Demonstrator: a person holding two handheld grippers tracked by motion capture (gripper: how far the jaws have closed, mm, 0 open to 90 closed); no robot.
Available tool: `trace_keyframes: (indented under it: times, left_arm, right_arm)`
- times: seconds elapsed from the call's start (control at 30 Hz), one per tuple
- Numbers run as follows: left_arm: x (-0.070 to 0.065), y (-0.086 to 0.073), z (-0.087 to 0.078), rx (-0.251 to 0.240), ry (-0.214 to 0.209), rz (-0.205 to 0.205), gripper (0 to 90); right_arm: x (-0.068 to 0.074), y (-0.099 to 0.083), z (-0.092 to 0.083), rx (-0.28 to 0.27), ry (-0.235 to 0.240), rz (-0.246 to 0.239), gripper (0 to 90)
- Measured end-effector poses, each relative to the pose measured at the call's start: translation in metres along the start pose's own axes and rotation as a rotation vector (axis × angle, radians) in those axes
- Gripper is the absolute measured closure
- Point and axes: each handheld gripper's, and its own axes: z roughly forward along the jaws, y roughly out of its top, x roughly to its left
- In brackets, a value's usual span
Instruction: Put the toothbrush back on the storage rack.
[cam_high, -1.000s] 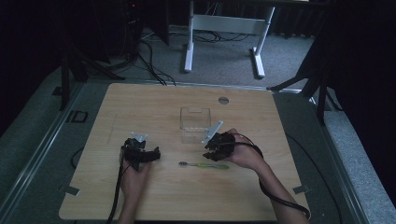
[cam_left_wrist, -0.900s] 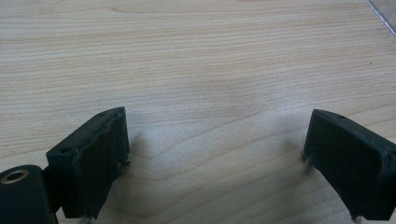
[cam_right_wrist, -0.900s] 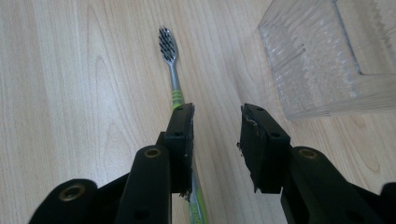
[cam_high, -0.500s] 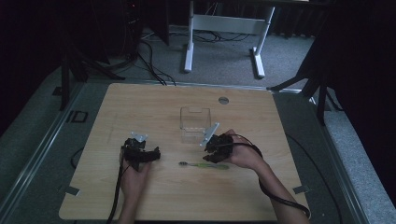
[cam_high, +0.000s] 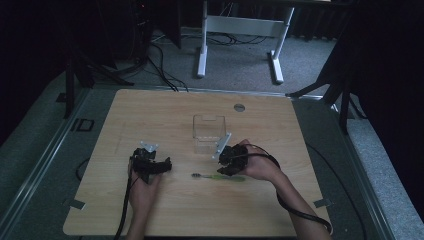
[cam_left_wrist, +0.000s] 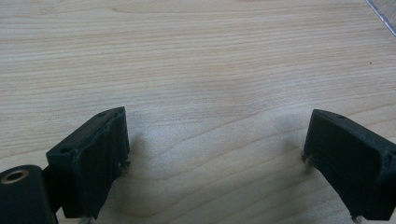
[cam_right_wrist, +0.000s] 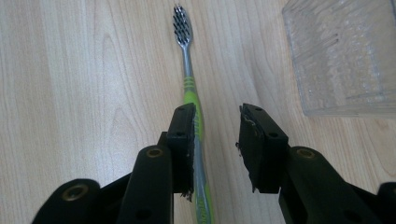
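A green and grey toothbrush (cam_high: 212, 176) (cam_right_wrist: 189, 88) lies flat on the wooden table (cam_high: 175, 215), with its bristle head pointing away from my right gripper. My right gripper (cam_high: 227, 162) (cam_right_wrist: 218, 114) is lowered over the handle and stands open. The handle runs between the jaws, close along the left jaw, and a gap separates it from the right jaw. My left gripper (cam_high: 150, 165) (cam_left_wrist: 217, 135) rests to the left, open wide over bare wood with nothing between its jaws.
A clear plastic box (cam_high: 209, 132) (cam_right_wrist: 345, 56) stands just beyond the right gripper, near the table's middle. A round grommet (cam_high: 239, 107) sits near the far edge. White desk legs (cam_high: 202, 45) and cables lie on the floor behind the table.
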Motion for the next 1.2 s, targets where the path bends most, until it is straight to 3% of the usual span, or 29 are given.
trace_keyframes:
  times: [1.2]
  left_arm:
    - [0.000,0.000,0.000,-0.001,0.000,0.000,7.2]
  right_arm:
    - [0.005,0.008,0.016,0.069,0.034,-0.041,66.1]
